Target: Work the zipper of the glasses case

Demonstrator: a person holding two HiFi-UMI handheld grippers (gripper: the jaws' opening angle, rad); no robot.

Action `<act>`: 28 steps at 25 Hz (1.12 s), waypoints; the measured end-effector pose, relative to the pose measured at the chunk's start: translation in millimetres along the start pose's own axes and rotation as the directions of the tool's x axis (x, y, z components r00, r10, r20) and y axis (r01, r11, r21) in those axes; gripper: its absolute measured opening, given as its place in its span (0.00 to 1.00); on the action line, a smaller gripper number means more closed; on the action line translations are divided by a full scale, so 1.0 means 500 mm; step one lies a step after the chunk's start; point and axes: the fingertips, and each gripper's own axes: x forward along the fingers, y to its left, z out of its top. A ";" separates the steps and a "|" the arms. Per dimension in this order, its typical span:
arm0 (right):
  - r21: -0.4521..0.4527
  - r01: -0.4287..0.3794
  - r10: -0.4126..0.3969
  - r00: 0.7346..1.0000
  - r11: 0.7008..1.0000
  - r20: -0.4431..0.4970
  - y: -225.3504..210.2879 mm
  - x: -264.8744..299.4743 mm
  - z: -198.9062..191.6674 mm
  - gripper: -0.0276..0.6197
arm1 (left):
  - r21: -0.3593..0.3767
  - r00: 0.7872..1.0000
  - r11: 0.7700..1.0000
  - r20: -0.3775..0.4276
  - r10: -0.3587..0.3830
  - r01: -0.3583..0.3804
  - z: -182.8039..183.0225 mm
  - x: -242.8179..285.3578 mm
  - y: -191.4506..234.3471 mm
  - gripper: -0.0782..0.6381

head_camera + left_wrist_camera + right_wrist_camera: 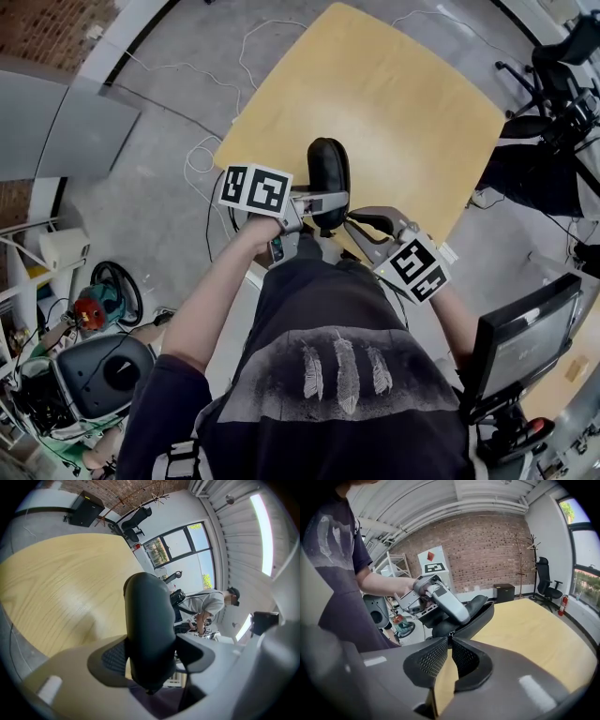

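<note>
**Desk:** What am I looking at?

**Operator:** A black, oval, zip-around glasses case (328, 169), held in the air over the near edge of the pale wooden bench (394, 103). My left tool (321, 202) is clamped across its near end, jaws wide around the shell, so the case juts away from me. My right tool (450, 641) sits at its flank, jaws drawn almost together. Their tips seem to pinch the small zipper pull (451, 634) at the case's seam.

**Desk:** How will it handle?

**Operator:** Light, I judge, and stiff enough in the shell to take that clamp. It is smooth and rounded, though, so it could swivel or slide out if I tug hard. The two halves appear to stand a little apart on the side facing the right tool. The pull is the only place to take hold for the zipper, and it is tiny, thin and easy to lose. Any tug should run along the seam, not away from it, with the left tool bracing.

**Desk:** Room to move?

**Operator:** Plenty ahead, since the bench top is bare beyond the case. The tight spots are close in. The two tools sit just beside each other, my body is right behind them, and a dark monitor (525, 337) stands off my right elbow. The bench's edge lies under the case, with grey floor (169, 216) below to the left.
</note>
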 end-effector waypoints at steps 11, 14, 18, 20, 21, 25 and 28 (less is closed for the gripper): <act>-0.183 0.101 -0.114 0.992 0.978 -0.061 -0.006 0.006 -0.015 0.04 | 0.064 0.998 0.996 -0.021 0.064 -0.062 -0.017 -0.004 0.017 0.53; -0.319 0.135 -0.164 0.984 0.938 -0.068 -0.002 0.007 -0.017 0.04 | 0.072 0.997 0.996 -0.050 0.065 -0.062 -0.025 -0.001 0.019 0.53; -0.368 0.250 -0.283 0.958 0.896 -0.039 -0.049 -0.006 0.000 0.04 | 0.140 0.984 0.989 -0.165 0.070 -0.047 -0.064 0.013 0.010 0.52; -0.355 0.276 -0.308 0.951 0.893 -0.037 -0.081 -0.014 0.006 0.04 | 0.126 0.983 0.992 -0.178 0.050 -0.027 -0.081 0.022 0.006 0.53; -0.348 0.259 -0.292 0.955 0.901 -0.044 -0.084 -0.016 0.006 0.04 | 0.095 0.987 0.995 -0.157 0.032 -0.017 -0.080 0.023 0.007 0.53; -0.197 0.102 -0.116 0.991 0.975 -0.062 -0.038 -0.018 -0.008 0.04 | -0.003 0.998 1.000 -0.069 -0.015 0.015 -0.046 0.013 0.010 0.53; 0.029 0.037 -0.036 0.999 0.999 -0.015 -0.021 -0.019 -0.008 0.05 | -0.006 0.999 1.000 -0.034 -0.019 0.019 -0.024 0.003 0.004 0.53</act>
